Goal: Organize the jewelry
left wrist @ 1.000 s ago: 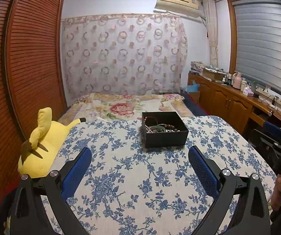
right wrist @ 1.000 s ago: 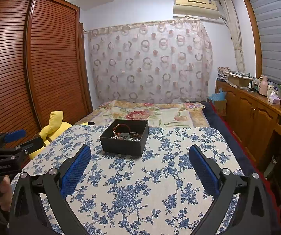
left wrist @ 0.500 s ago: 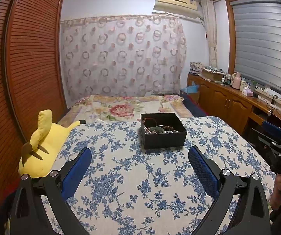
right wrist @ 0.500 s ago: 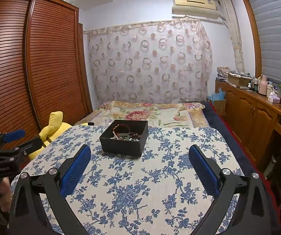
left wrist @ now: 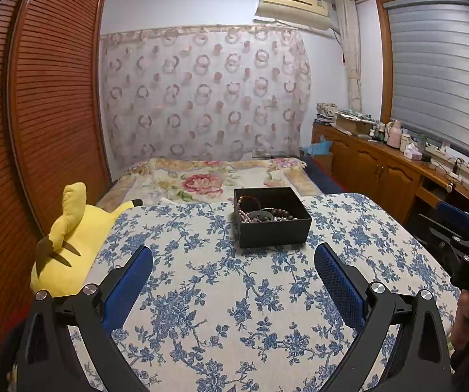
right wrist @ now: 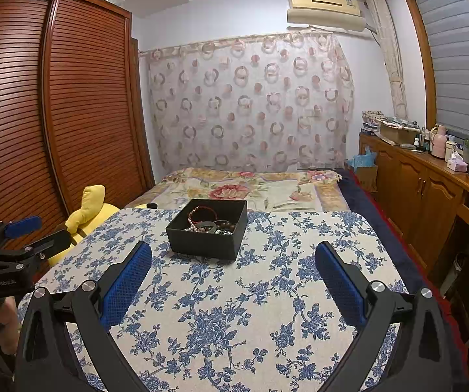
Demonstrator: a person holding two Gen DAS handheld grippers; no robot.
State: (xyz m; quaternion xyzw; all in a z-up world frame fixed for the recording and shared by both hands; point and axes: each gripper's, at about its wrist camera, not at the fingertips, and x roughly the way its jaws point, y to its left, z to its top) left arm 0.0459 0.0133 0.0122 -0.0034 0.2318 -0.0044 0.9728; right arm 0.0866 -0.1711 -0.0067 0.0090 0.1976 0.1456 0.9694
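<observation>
A black open box [left wrist: 272,228] stands on the blue floral tablecloth [left wrist: 221,294], at the far middle of the table. It holds several bead bracelets and necklaces [left wrist: 260,214]. The box also shows in the right wrist view [right wrist: 206,235], with the beads [right wrist: 211,223] inside. My left gripper [left wrist: 232,274] is open and empty, above the cloth and short of the box. My right gripper [right wrist: 232,272] is open and empty, also short of the box. Each gripper shows at the edge of the other's view: the right one [left wrist: 463,245] and the left one [right wrist: 15,245].
A yellow plush toy [left wrist: 71,241] lies at the table's left edge. A bed with a floral cover [left wrist: 208,179] lies beyond the table. A louvred wooden wardrobe [left wrist: 38,130] stands left. A wooden sideboard [left wrist: 381,166] with bottles runs along the right wall.
Both views have shifted only slightly; the box sits a touch lower in the left wrist view. Both grippers stay open and empty.
</observation>
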